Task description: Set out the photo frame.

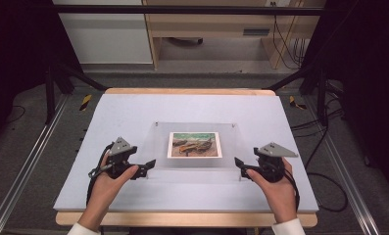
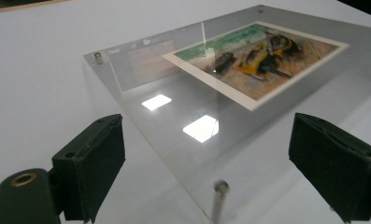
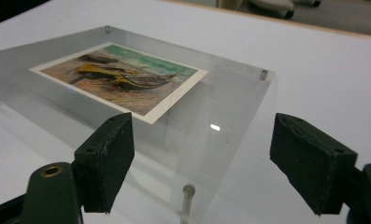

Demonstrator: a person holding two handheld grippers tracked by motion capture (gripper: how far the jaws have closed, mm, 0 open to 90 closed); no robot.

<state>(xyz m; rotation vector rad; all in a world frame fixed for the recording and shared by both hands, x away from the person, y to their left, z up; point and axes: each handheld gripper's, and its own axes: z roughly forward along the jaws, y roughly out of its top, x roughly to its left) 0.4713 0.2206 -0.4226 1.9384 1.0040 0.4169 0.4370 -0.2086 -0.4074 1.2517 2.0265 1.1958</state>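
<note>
A clear acrylic frame (image 1: 197,145) holding a boat picture (image 1: 194,145) lies mid-desk (image 1: 133,110). The left gripper (image 1: 150,165) and right gripper (image 1: 239,165) flank its near corners, fingers spread apart, holding nothing

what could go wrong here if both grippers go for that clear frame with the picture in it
The acrylic frame is glossy, with lamp glare on it, so the open left gripper and right gripper may slip off its thin edge. Each near corner stands on a slim metal post; a jaw could knock one and skew the frame. Uneven lifting could tilt the panel and shift the boat picture.
</note>
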